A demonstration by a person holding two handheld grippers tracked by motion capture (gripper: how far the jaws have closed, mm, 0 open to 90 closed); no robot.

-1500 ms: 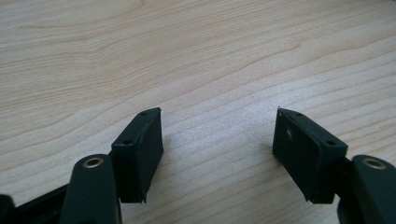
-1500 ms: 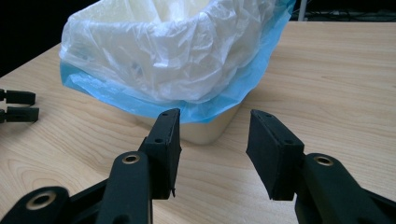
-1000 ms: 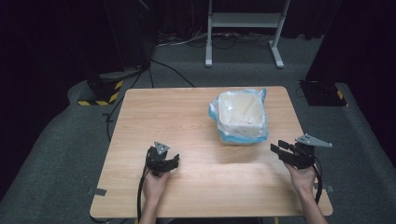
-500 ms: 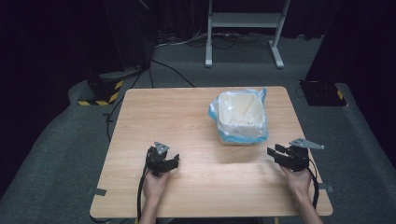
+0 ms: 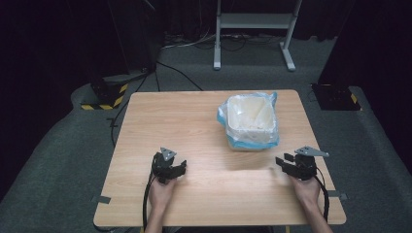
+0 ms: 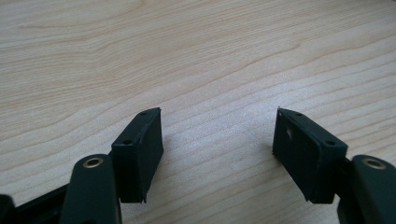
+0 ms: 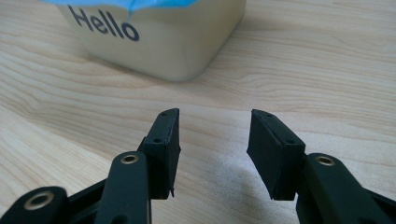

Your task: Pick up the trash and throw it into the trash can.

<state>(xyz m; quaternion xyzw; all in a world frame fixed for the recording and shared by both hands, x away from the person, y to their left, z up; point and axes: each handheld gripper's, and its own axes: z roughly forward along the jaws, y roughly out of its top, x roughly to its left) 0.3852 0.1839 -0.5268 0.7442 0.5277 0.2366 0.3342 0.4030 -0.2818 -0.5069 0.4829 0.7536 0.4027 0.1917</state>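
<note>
Early stage: the lined bin (image 5: 251, 120) is sitting untouched on the far right part of the tabletop (image 5: 160, 121). The right tongs (image 5: 283, 162), spread and empty, are pointing toward it; the left tongs (image 5: 180, 167) are resting spread, holding nothing.

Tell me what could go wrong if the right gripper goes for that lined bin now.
1. The blue liner hangs loosely over the bin's rim. The right gripper could pinch only the thin plastic and perhaps tear it or pull it off.
2. The bin looks light and stands free on the table. A push from the open jaws might slide or tip it rather than grip it.
3. The left gripper is open and far from the bin, so it cannot steady it.
</note>
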